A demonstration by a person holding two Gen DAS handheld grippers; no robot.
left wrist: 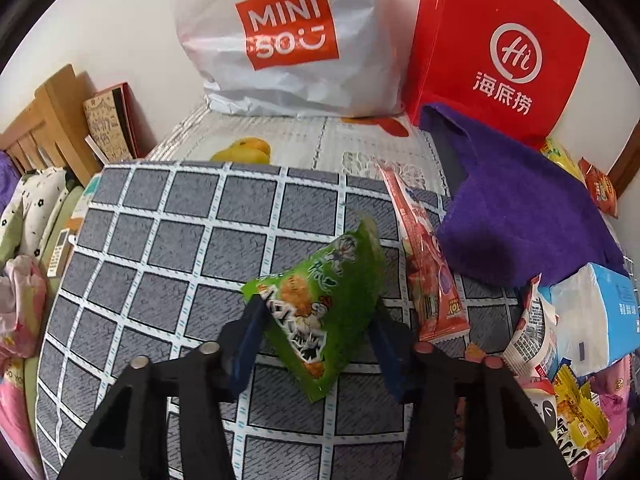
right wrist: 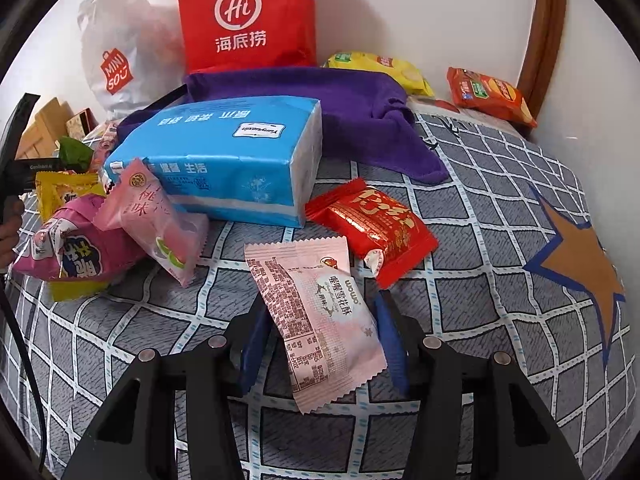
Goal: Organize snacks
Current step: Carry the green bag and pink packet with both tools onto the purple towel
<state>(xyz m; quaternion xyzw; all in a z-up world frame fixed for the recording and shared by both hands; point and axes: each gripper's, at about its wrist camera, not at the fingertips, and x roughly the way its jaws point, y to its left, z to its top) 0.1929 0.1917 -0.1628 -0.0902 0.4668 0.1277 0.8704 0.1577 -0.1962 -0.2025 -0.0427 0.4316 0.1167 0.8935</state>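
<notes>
My left gripper point(left wrist: 316, 312) is shut on a green snack packet point(left wrist: 320, 300) and holds it tilted above the grey checked cloth point(left wrist: 160, 248). My right gripper point(right wrist: 320, 320) is shut on a pale pink snack packet point(right wrist: 316, 320), held just above the same cloth point(right wrist: 480, 280). A red packet point(right wrist: 376, 228) lies right behind it. A heap of pink and yellow packets point(right wrist: 92, 236) lies at the left, also in the left wrist view point(left wrist: 580, 412). A long red packet point(left wrist: 428, 272) lies right of the green one.
A blue tissue pack point(right wrist: 224, 156) and a purple towel point(right wrist: 340, 112) lie in the middle. A red paper bag point(right wrist: 244, 16) and a white Miniso bag point(left wrist: 280, 36) stand against the wall. Yellow point(right wrist: 388, 68) and orange point(right wrist: 488, 94) packets lie at the far right.
</notes>
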